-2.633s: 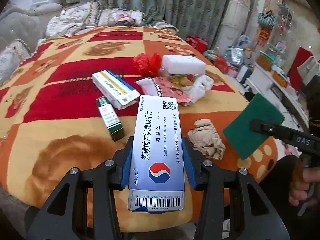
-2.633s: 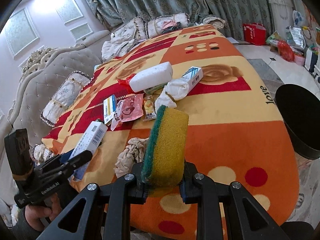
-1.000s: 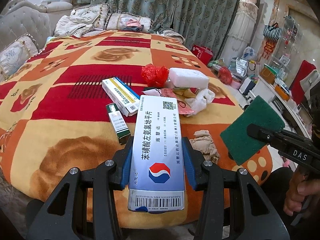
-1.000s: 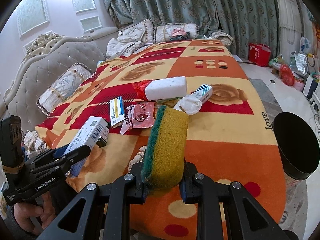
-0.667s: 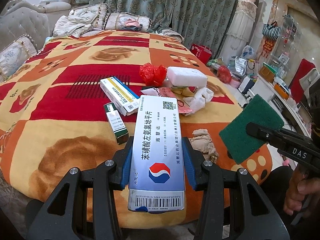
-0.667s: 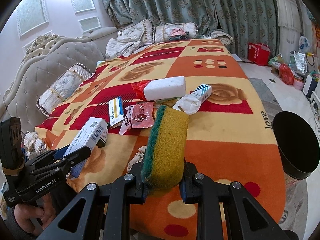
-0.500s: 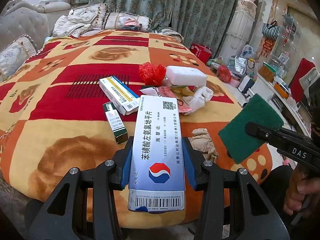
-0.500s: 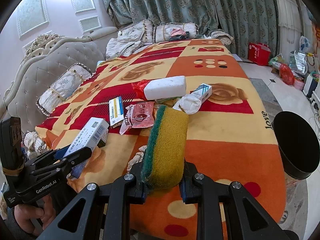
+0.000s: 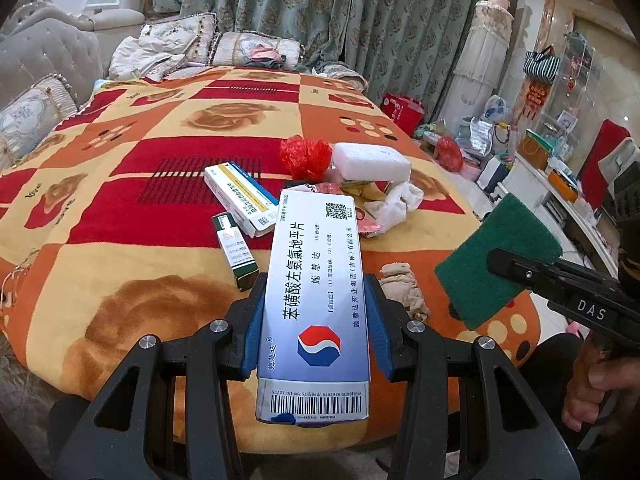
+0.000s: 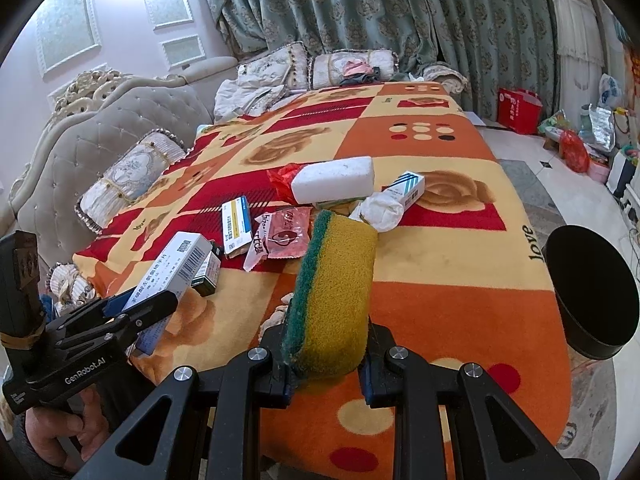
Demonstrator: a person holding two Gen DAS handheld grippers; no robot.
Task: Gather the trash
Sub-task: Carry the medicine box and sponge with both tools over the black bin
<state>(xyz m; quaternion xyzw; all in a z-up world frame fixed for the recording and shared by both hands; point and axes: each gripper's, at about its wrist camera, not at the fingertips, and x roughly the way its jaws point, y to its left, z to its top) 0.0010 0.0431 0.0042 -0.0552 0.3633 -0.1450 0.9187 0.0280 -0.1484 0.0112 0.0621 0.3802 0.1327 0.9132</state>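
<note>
My left gripper (image 9: pixel 314 332) is shut on a long blue-white medicine box (image 9: pixel 316 280), held above the near edge of the blanket-covered table (image 9: pixel 120 184). My right gripper (image 10: pixel 326 360) is shut on a yellow sponge with a green scouring side (image 10: pixel 334 292); that sponge also shows in the left wrist view (image 9: pixel 496 268). On the table lie a white-yellow box (image 9: pixel 240 196), a small green box (image 9: pixel 236 252), a red bag (image 9: pixel 304 152), a white foam block (image 9: pixel 370 162), a pink wrapper (image 10: pixel 284 236), crumpled white paper (image 10: pixel 378 212) and a crumpled brown tissue (image 9: pixel 404 288).
A black round bin (image 10: pixel 588 292) stands on the floor to the right of the table. A blue-striped box (image 10: pixel 408 188) lies behind the white paper. A grey sofa with cushions (image 10: pixel 120 152) lines the left side. Bags and clutter (image 9: pixel 480 140) fill the floor at the right.
Both grippers keep their hold. The views have drawn back slightly from the table since 2.6 s ago; in the last second almost nothing has moved.
</note>
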